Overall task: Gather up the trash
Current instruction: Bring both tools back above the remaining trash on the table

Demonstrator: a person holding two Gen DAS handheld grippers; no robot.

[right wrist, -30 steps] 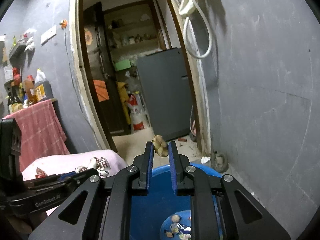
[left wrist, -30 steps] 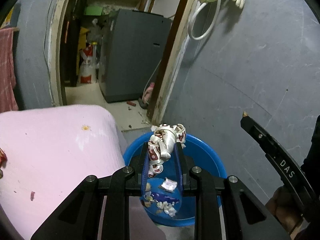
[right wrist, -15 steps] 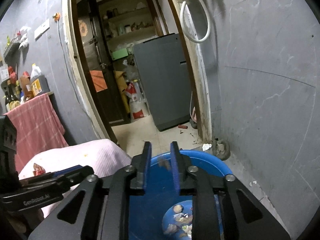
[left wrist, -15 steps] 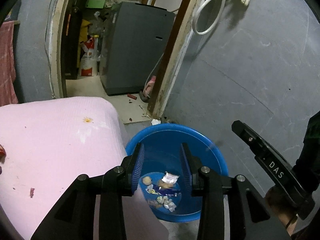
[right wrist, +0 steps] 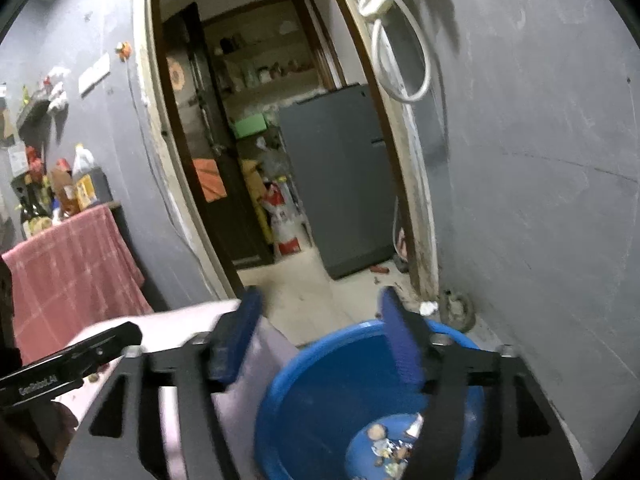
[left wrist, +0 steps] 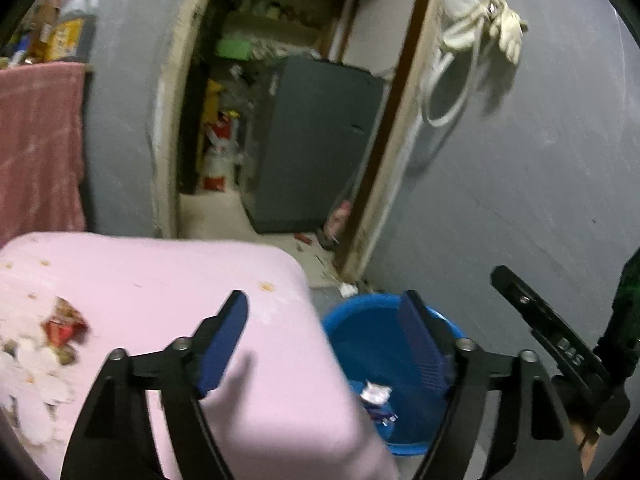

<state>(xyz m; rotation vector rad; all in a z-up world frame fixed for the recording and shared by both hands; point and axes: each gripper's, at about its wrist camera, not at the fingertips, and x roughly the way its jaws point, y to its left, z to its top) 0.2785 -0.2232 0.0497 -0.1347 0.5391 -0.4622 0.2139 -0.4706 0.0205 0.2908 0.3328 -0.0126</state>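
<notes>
Blue basin [left wrist: 360, 312]: near side hidden behind pink bed [left wrist: 280, 380]; scraps inside [right wrist: 390, 450] too small and blurred to identify

Both wrist views look down-forward, close over one blue basin [left wrist: 368, 312].

A pink-covered surface [left wrist: 168, 280] is strewn at its left with a red wrapper [left wrist: 64, 326] and pale scraps [left wrist: 32, 380]. Beside it, a blue tub [left wrist: 380, 320] is set on the floor [right wrist: 304, 296].
</notes>
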